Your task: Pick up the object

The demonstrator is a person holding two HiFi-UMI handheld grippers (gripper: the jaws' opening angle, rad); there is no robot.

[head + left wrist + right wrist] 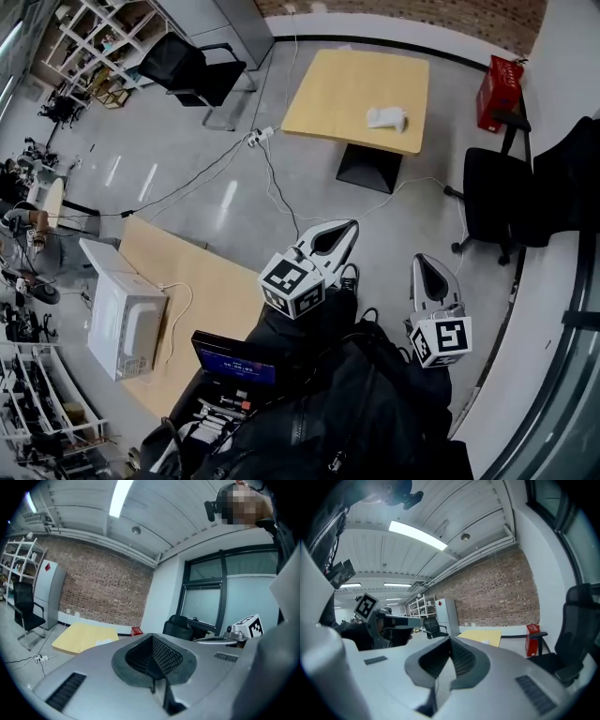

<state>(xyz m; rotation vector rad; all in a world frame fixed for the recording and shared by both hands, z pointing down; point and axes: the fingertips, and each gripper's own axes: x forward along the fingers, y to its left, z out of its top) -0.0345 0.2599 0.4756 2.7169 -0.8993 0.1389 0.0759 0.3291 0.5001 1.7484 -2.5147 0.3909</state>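
Note:
The object is a small white crumpled thing (384, 117) lying on the far square wooden table (347, 84). The left gripper view also catches it, as a pale spot (106, 641) on that table (79, 637). Both grippers hang in the air over the floor, well short of the table. My left gripper (351, 227) is shut and holds nothing; its jaws (152, 639) meet along a closed seam. To its right, my right gripper (419, 260) is shut and empty as well, jaws together (450, 640). Each gripper shows in the other's view.
Black office chairs stand at the right (497, 202) and far left (192, 67). A red crate (500, 91) sits beside the far table. Cables and a power strip (261, 136) cross the floor. A nearer table (202, 281) carries a white microwave (122, 319).

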